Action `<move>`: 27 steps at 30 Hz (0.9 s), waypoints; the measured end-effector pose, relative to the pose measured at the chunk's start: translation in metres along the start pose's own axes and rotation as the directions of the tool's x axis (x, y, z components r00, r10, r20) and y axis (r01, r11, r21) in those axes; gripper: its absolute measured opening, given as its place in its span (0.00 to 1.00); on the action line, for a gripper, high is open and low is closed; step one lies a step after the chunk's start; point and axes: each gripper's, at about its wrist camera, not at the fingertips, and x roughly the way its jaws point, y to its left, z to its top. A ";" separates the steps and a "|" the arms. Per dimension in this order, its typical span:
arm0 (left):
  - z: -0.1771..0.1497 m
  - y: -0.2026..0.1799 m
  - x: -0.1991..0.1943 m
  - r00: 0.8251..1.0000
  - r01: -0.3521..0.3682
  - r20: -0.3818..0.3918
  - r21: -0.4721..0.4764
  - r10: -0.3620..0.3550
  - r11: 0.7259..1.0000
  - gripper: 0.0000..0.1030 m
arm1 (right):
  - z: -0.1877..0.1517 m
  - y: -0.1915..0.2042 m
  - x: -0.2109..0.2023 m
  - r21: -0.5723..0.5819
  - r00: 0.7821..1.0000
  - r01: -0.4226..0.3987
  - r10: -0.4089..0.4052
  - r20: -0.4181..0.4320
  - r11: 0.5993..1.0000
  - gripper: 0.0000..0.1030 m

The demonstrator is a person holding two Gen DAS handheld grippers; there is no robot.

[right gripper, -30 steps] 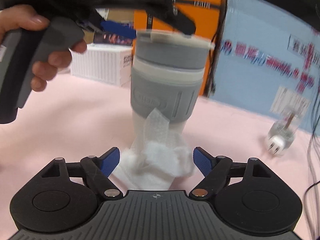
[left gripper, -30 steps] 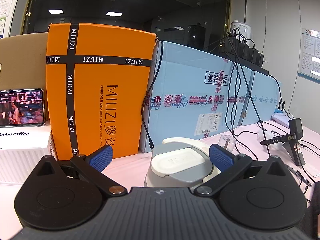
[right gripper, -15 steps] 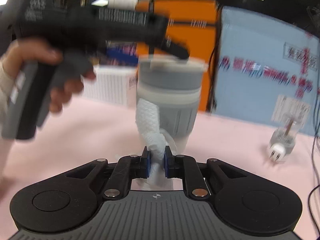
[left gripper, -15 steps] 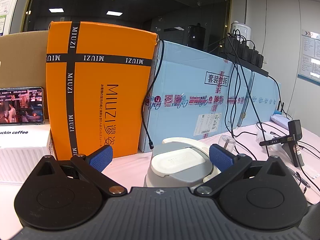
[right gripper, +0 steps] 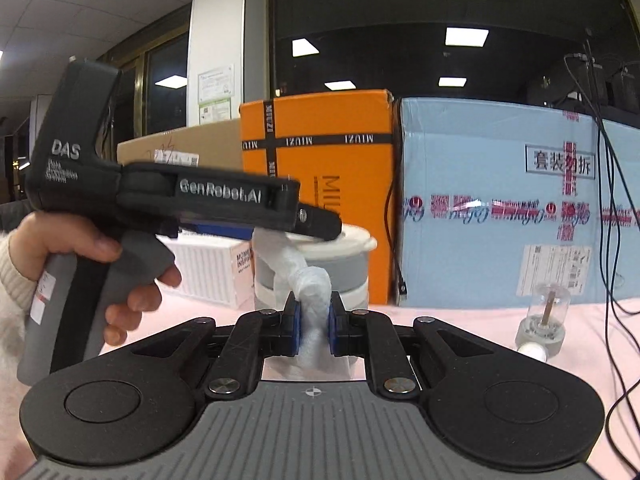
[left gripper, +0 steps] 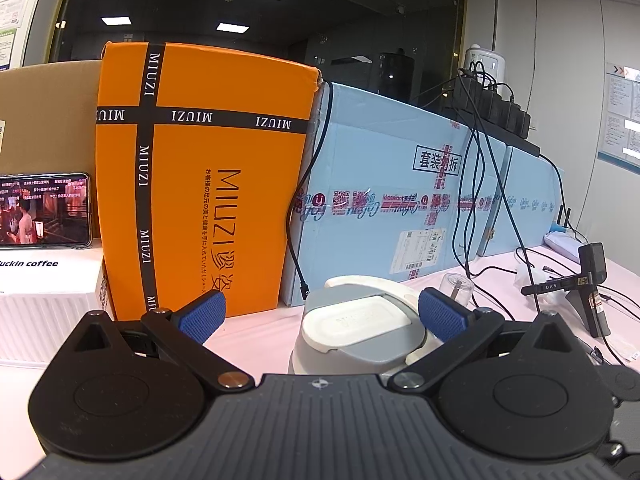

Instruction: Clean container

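Grey and white, the one container (left gripper: pixel 356 330) stands on the pink table (left gripper: pixel 256 332) near the camera, its white lid flap up, between the spread blue pads of the left gripper (left gripper: pixel 322 312), which flank its top; whether either pad touches it cannot be told. From the right wrist view the same container (right gripper: pixel 320 276) sits just beyond the right gripper (right gripper: pixel 313 322), whose two pads are pressed together on one twisted white cloth (right gripper: pixel 314 300); the cloth's far end rises against the container's side. A person's hand (right gripper: pixel 116 276), with a cream sleeve at the wrist, grips the grey handle of the left tool, whose black body reads "DAS" and "GenRobot.AI". Behind the container stand three visible cartons in a row: a plain brown one (right gripper: pixel 180 146) on the far left, one orange box (left gripper: pixel 204 184) crossed by black tape printed "MIUZI", and one pale blue box (left gripper: pixel 392 204) with red printed tape, Chinese characters and a shipping label. One white ribbed box (left gripper: pixel 44 300) at the left reads "luckin coffee", and one phone (left gripper: pixel 44 210) with a lit screen leans above it. One small clear-capped plug (right gripper: pixel 544 316) lies on the table to the right, beside several black cables (left gripper: pixel 480 168).
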 end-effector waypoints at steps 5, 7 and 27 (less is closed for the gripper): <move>0.000 0.002 0.001 1.000 0.003 0.000 0.002 -0.003 1.000 1.00 | -0.009 0.000 0.003 0.000 1.000 0.000 0.000 -0.024 1.000 0.12; 0.000 0.001 0.001 1.000 0.003 0.001 0.004 -0.003 1.000 1.00 | -0.013 0.001 0.003 0.004 0.999 0.000 0.000 -0.042 1.000 0.12; -0.001 0.000 0.000 1.000 0.008 0.001 0.003 -0.008 1.000 1.00 | -0.002 -0.002 -0.007 0.022 1.000 0.010 -0.011 0.007 1.000 0.12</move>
